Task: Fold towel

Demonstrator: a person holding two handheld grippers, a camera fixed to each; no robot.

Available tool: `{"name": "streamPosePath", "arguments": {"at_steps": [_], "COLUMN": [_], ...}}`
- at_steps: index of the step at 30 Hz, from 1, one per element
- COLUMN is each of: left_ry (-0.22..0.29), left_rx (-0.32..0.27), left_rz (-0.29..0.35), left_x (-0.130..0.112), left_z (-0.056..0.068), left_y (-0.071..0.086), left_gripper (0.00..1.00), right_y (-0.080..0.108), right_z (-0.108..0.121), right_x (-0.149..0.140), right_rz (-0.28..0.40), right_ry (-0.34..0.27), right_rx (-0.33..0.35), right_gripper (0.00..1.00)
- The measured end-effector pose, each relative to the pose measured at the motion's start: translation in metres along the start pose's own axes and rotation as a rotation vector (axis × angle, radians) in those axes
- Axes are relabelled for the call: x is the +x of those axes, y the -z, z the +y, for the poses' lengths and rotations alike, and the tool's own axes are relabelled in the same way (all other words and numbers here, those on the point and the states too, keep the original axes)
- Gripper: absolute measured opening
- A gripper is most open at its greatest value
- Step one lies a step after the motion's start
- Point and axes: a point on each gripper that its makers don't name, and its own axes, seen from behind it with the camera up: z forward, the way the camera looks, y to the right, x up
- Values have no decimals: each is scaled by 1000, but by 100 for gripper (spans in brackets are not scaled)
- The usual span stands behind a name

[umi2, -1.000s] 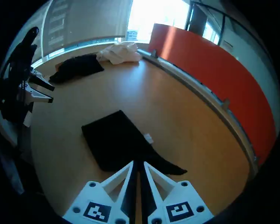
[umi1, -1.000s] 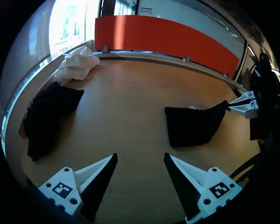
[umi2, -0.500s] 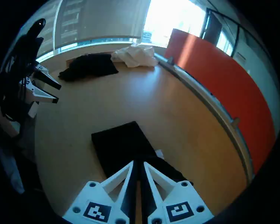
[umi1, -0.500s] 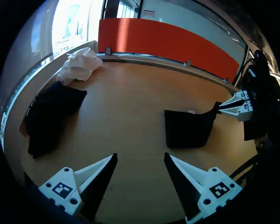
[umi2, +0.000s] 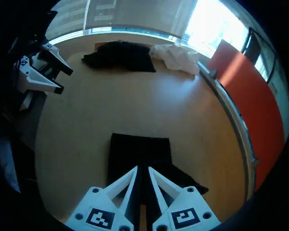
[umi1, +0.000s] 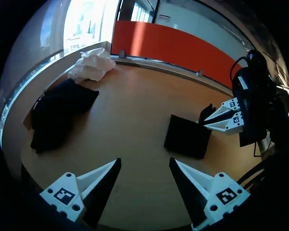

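A black towel (umi1: 185,135) lies on the wooden table (umi1: 136,100), partly doubled over. My right gripper (umi1: 203,123) holds one of its edges, lifted just off the table at the towel's right side. In the right gripper view the towel (umi2: 138,148) stretches forward from between the fingers, and the right gripper (umi2: 143,171) is shut on its near edge. My left gripper (umi1: 144,161) stands open above bare wood, short of the towel, with nothing between its fingers. From the right gripper view the left gripper (umi2: 65,82) is at the far left, open.
A heap of black cloth (umi1: 57,111) and a crumpled white cloth (umi1: 92,65) lie at the table's far left by the window. A red panel (umi1: 175,42) runs along the back edge. Bare wood lies between the towel and the heaps.
My right gripper has carried the towel's edge across the towel toward the left gripper, so the towel looks narrower. The left gripper stays open and has barely moved.
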Motion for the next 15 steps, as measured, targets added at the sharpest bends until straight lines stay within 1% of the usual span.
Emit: {"name": "streamPosePath", "arguments": {"at_steps": [5, 9, 12, 15], "left_ry": [16, 25, 36, 45], "left_rx": [7, 12, 14, 16], "left_rz": [-3, -5, -8, -10], "left_x": [-5, -9, -12, -15], "left_z": [-3, -5, -6, -7], "left_y": [2, 3, 3, 4], "left_gripper": [93, 93, 93, 93], "right_y": [-20, -39, -55, -69], "right_z": [-9, -20, -31, -41], "right_x": [12, 19, 19, 15], "right_rz": [-13, -21, -34, -52], "right_ry": [40, 51, 42, 21], "right_rx": [41, 80, 111, 140], "right_gripper": [4, 4, 4, 4]}}
